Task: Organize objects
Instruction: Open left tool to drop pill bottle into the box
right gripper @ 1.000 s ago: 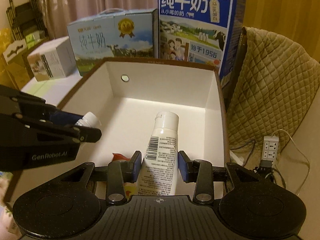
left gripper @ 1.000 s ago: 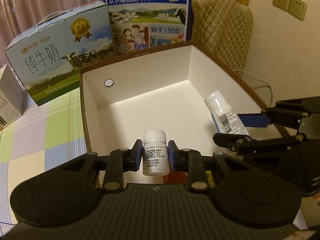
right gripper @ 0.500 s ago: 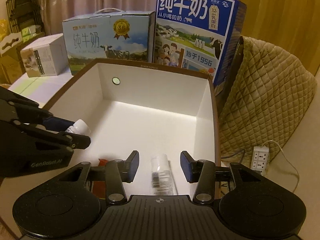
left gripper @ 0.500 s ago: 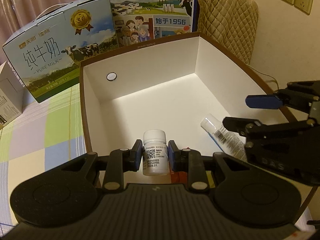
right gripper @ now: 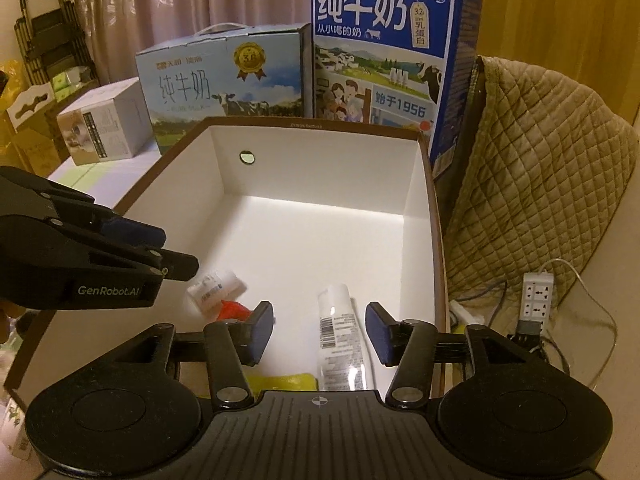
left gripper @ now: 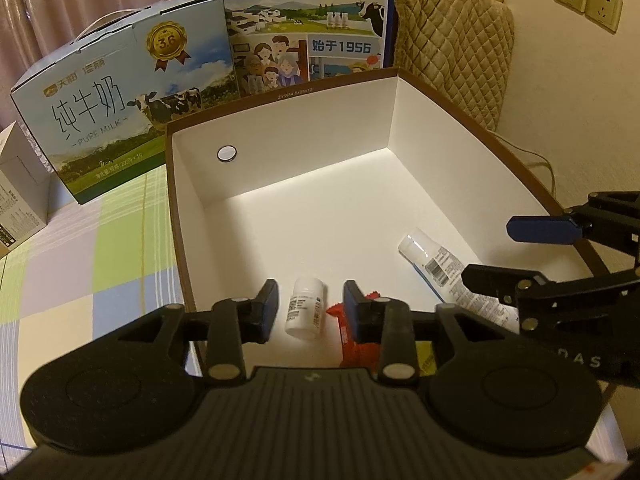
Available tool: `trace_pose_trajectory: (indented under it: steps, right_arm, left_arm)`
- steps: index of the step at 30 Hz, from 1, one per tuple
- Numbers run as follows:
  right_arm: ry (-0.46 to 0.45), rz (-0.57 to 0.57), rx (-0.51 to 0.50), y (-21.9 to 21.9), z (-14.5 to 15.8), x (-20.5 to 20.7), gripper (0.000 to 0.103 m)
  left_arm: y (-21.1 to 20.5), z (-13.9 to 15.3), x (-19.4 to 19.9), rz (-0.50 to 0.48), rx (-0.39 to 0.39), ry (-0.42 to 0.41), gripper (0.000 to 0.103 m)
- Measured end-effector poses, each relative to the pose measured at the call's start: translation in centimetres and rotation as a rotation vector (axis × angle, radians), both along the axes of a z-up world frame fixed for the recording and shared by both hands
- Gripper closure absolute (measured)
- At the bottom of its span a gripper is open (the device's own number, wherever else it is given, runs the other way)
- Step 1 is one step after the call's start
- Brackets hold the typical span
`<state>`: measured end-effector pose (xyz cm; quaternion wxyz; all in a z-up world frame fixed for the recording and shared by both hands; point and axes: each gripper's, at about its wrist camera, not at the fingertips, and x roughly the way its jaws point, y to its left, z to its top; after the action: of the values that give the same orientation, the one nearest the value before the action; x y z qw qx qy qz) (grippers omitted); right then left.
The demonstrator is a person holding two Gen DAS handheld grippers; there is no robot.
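L hand-held gripper [left gripper: 307, 306] released, jaws apart; pill bottle [left gripper: 305, 307] lying on box [left gripper: 280, 120] floor below. R hand-held gripper [right gripper: 320, 330] released over tube [right gripper: 340, 336], also in box.

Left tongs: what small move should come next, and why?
Probably lift the left tongs up and away from the box. They are open, and the small white bottle lies on the box floor between them, beside the red packet.

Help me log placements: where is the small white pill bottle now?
In the left wrist view the pill bottle lies on its side on the floor of the white box, near its front-left corner, below the open left gripper, beside a red packet.
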<state>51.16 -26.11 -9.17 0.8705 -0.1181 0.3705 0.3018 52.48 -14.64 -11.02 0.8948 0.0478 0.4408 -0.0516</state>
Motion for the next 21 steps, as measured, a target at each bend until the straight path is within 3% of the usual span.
trace_pose_trajectory:
  steps: [9, 21]
  right_arm:
    - [0.005, -0.008, 0.044, -1.4, 1.5, -2.8, 0.051]
    - [0.01, -0.055, 0.156, -3.0, 5.6, -8.2, 0.048]
  left_arm:
    - [0.2, 2.1, -2.8, -0.031, -0.037, -0.026, 0.059]
    - [1.1, 6.7, -8.8, -0.07, -0.08, -0.087, 0.046]
